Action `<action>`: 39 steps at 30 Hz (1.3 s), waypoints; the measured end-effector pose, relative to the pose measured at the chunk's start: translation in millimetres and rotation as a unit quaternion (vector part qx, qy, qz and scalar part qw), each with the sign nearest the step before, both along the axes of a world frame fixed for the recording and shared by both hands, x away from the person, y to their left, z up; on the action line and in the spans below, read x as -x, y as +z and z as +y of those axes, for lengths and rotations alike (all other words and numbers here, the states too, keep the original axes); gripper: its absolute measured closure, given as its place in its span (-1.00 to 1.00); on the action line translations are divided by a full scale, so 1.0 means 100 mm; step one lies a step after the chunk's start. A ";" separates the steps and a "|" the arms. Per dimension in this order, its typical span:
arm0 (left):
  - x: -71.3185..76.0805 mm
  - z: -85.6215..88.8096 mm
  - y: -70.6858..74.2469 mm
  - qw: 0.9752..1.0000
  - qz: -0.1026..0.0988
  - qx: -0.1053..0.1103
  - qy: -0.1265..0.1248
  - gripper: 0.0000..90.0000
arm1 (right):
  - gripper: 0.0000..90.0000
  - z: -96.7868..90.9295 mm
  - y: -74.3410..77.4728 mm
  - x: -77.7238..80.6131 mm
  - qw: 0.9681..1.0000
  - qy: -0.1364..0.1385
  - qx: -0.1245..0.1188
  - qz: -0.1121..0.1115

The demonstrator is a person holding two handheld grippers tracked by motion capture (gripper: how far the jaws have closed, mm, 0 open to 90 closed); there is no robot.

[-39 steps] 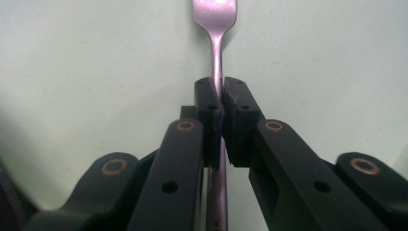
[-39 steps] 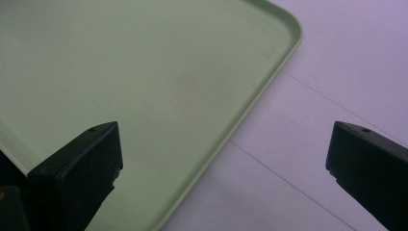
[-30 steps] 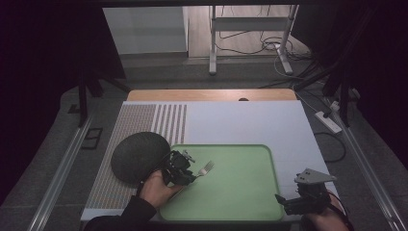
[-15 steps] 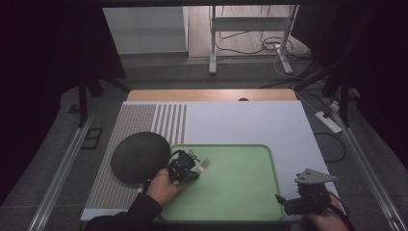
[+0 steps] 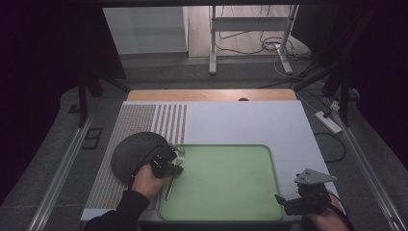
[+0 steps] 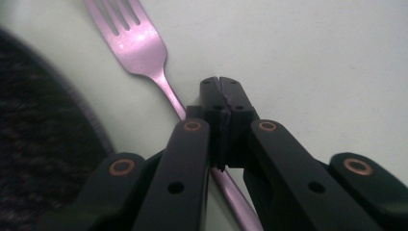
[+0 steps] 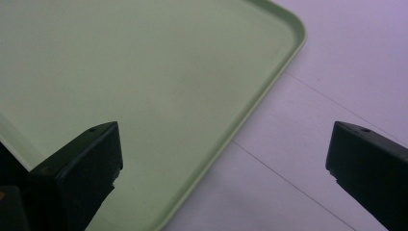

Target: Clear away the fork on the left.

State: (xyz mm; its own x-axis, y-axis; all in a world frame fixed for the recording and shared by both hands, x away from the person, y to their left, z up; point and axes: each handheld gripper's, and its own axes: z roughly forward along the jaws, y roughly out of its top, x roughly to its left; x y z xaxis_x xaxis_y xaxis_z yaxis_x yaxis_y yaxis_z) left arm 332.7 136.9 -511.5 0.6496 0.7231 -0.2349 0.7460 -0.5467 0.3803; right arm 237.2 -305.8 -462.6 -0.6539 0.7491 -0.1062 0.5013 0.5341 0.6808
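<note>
A metal fork [image 5: 169, 188] lies along the left edge of the green tray [image 5: 221, 185], tines pointing away from me. My left gripper [image 5: 176, 158] hovers just over its neck. In the left gripper view the jaws [image 6: 221, 86] are shut pad to pad, and the fork [image 6: 139, 48] runs slantwise beneath the left jaw, not between the pads. My right gripper [image 5: 281, 201] rests at the tray's near right corner. Its jaws [image 7: 223, 139] stand wide open over the tray rim [image 7: 269, 82] with nothing between them.
A dark round mat [image 5: 131, 153] lies just left of the tray, next to my left hand. The tray sits on a white table cover [image 5: 240, 122] with a striped patch [image 5: 163, 120] at the far left. Cables and a stand are on the floor beyond.
My left gripper has moved left toward the dark mat. The fork, which stuck out to the gripper's right, now lies along the tray's left edge. The right gripper has stayed put.
</note>
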 end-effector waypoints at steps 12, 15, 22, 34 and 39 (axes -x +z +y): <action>-0.02 0.12 0.01 1.000 0.009 0.029 0.005 0.85 | -1.00 0.00 0.00 0.00 1.000 0.001 -0.001 0.001; -0.01 0.11 0.04 1.000 -0.005 0.030 -0.004 0.73 | -1.00 0.00 0.00 0.00 1.000 0.000 -0.001 0.002; 0.02 0.13 0.11 0.999 -0.034 0.038 -0.010 0.30 | -1.00 0.00 0.00 0.00 1.000 0.000 -0.001 0.003; 0.04 0.27 0.15 0.994 -0.078 0.074 0.001 -0.50 | -1.00 -0.01 0.00 -0.01 1.000 -0.005 -0.005 0.005; 0.05 0.23 0.11 0.992 -0.107 0.068 0.001 -0.81 | -1.00 -0.01 0.00 -0.01 1.000 -0.006 -0.005 0.006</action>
